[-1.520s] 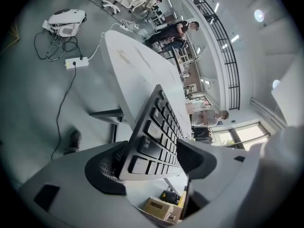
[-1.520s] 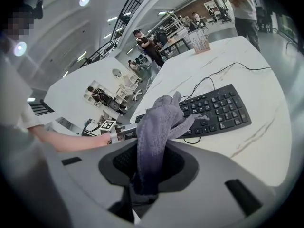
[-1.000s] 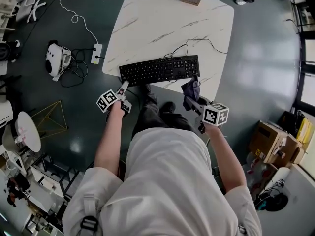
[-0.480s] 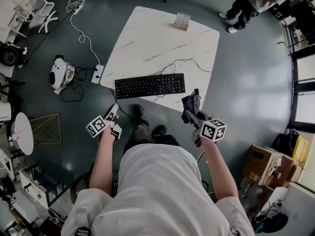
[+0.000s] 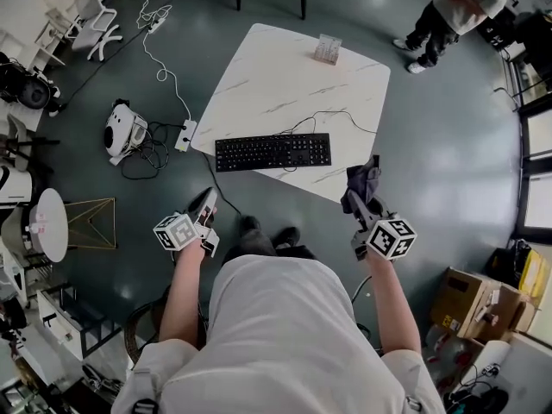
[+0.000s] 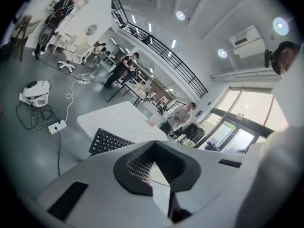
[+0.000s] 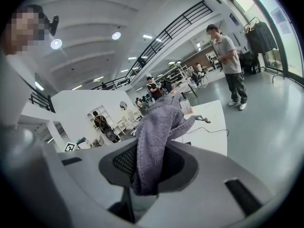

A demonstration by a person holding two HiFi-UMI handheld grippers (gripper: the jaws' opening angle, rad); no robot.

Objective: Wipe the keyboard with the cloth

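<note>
Head view, far left: a white device [image 5: 125, 129] lies on the floor with a power strip [image 5: 185, 135] at its 3 o'clock, cables tangled between the 2.

My left gripper [image 5: 208, 200] hangs in the air off the table, at 8 o'clock from the keyboard and well apart from it. In the left gripper view its jaws [image 6: 159, 172] are pressed together with nothing between them.

The keyboard [image 5: 272, 152] [image 6: 108, 140] is black and lies flat on the white marble table [image 5: 285, 84], close to the table's 6 o'clock edge. Its cable loops off toward 1 o'clock. 1 small box [image 5: 327, 48] stands near the table's 12 o'clock edge.

My right gripper [image 5: 364, 207] is at 4 o'clock from the keyboard, also off the table. In the right gripper view its jaws [image 7: 147, 170] are clamped on the purple knit cloth [image 7: 159, 127], which bunches up past the tips. In the head view the cloth [image 5: 362, 182] is in the air, not touching the keyboard.

A person [image 5: 448, 7] stands at 2 o'clock from the table. A cardboard box [image 5: 466, 296] sits at 4 o'clock, far right.
</note>
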